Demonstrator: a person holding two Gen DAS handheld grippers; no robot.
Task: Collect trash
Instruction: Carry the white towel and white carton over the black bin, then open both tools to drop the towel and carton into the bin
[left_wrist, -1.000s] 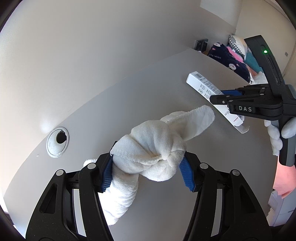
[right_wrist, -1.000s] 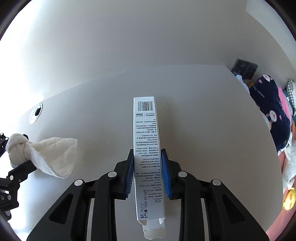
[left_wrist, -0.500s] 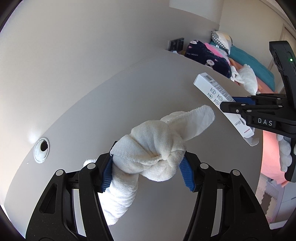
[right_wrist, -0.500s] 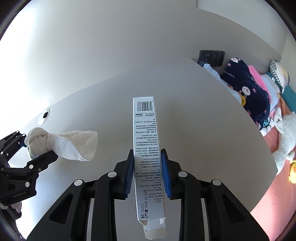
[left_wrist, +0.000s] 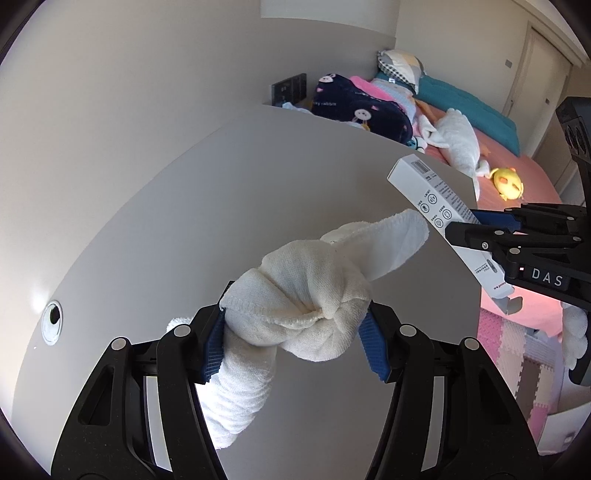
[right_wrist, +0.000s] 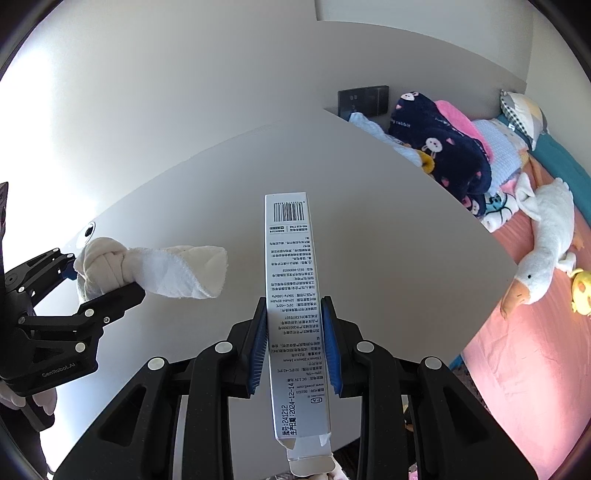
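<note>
My left gripper is shut on a knotted white cloth and holds it above the grey desk. The cloth also shows at the left of the right wrist view, held by the left gripper. My right gripper is shut on a long white printed carton with a barcode at its far end and an open flap near the camera. The carton and right gripper show at the right of the left wrist view, just beyond the cloth's free end.
A round cable hole sits at the desk's left. Beyond the desk's right edge lies a pink bed with a dark blanket, a white goose toy and a yellow toy. A dark wall panel is behind the desk.
Both grippers have lifted and swung right with their loads; the desk has dropped away and more of the bed is in view. The carton and cloth stand closer together.
</note>
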